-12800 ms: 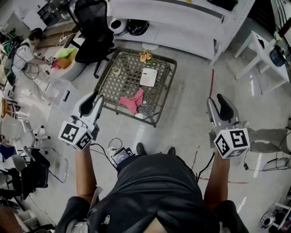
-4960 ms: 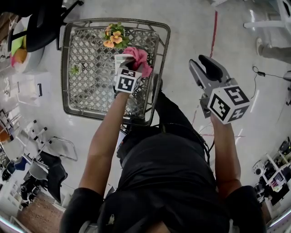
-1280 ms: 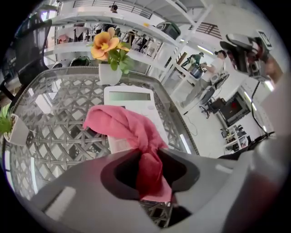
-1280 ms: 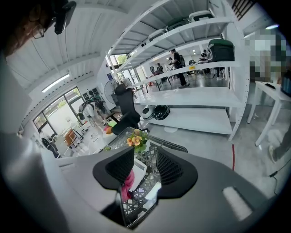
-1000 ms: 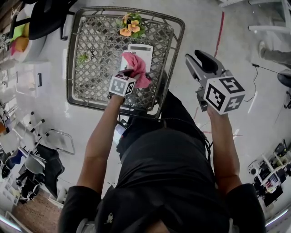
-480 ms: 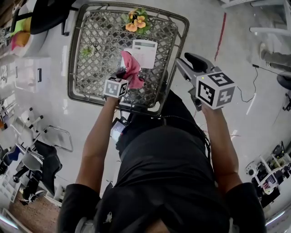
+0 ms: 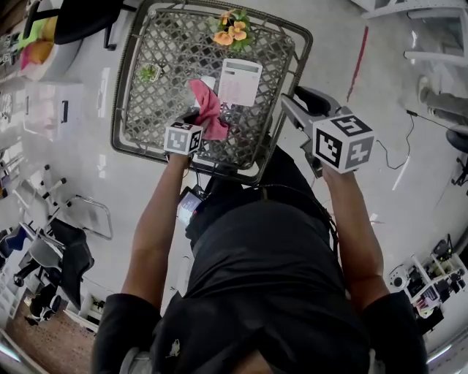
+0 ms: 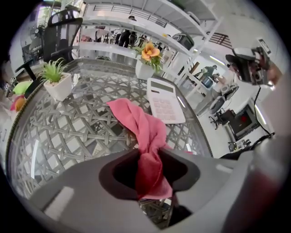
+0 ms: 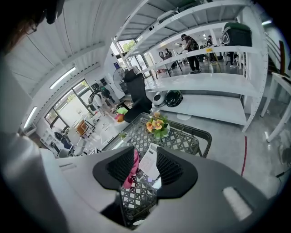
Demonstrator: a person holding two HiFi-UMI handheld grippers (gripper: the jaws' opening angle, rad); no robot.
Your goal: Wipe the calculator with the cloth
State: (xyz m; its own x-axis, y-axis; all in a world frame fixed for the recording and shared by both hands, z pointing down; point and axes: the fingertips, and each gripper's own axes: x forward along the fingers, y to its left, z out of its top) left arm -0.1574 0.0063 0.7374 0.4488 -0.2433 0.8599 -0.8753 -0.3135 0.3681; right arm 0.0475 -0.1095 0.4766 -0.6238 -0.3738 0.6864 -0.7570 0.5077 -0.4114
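Left gripper (image 8: 148,154): jaws have just been easing apart but still pinch a crumpled, soft pink cloth (image 8: 136,120), which trails onto the lattice-woven table (image 7: 117,109). The flat, white, rectangular calculator (image 8: 164,100) lies centre frame. Right gripper (image 9: 145,160): jaws apart, empty. A second ago the cloth overlapped the calculator; now it lies beside it, to its left.

There is one table (image 7: 115,117). On it are one calculator (image 7: 240,81), one cloth (image 7: 207,109) and two potted plants: one flower plant (image 7: 232,28) at its far edge, one small green plant (image 7: 150,72) near its left edge. One chair (image 7: 88,16) stands beyond its far left corner.
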